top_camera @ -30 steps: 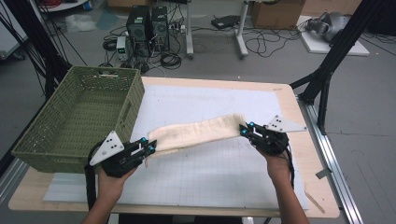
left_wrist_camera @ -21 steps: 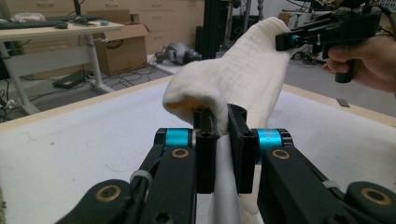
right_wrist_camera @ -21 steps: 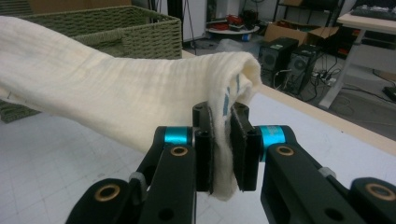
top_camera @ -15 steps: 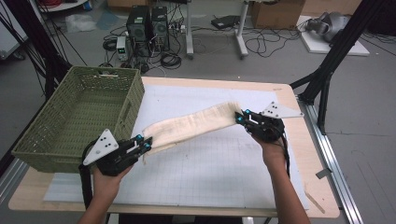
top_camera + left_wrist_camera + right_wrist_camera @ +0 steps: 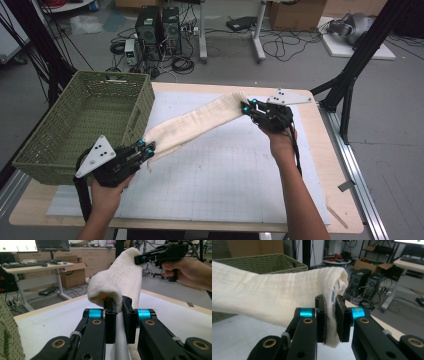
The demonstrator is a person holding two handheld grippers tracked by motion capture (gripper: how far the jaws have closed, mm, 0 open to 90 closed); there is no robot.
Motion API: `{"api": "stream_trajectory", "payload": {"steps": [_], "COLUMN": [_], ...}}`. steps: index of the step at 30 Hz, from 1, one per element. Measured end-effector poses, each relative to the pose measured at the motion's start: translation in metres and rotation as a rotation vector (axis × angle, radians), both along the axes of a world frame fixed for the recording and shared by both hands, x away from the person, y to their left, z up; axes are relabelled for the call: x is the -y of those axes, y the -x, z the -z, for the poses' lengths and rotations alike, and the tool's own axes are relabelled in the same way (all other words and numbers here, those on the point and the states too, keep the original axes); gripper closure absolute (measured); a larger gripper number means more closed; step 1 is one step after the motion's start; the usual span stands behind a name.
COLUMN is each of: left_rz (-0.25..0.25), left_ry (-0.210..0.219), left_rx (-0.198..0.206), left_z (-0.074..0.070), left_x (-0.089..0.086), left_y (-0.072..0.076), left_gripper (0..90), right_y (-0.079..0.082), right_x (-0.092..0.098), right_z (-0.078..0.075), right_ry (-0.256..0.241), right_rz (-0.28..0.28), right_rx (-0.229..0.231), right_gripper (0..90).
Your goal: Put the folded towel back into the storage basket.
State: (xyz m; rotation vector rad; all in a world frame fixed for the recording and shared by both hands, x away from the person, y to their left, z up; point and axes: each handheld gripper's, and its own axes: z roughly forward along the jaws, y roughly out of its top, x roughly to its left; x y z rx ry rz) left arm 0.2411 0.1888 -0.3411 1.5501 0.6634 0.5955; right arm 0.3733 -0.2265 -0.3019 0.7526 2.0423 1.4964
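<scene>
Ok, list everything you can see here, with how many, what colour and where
towel: one, cream, held off the table between both grippers
basket: one, green, left edge of the table
mat: one, white with a grid, covering the table
table: one, light wood
computer towers: two, black, on the floor beyond the table
left gripper: one, black, fingers shut on the towel's near end
right gripper: one, black, fingers shut on the towel's far end

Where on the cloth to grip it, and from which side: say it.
Grip the cloth at its two short ends, coming in from beyond each end along its length. It is long, narrow and limp, so end holds keep it stretched off the table. The left gripper and right gripper are both shut on the bunched ends this way, beside the basket.
</scene>
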Motion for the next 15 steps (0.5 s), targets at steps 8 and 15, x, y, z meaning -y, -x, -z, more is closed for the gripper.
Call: {"api": "stream_trajectory", "payload": {"steps": [8, 15], "left_rz": [-0.033, -0.064], "left_ry": [0.0, -0.005], "left_rx": [0.027, 0.045], "left_z": [-0.005, -0.009], "left_x": [-0.009, -0.016], "left_y": [0.002, 0.004], "left_gripper": [83.1, 83.1], "right_y": [-0.012, -0.026], "right_x": [-0.017, -0.035], "right_z": [-0.01, -0.014], "right_ry": [-0.011, -0.009], "right_rz": [-0.012, -0.03], "right_rx": [0.014, 0.008], "right_gripper": [81.1, 81.1]}}
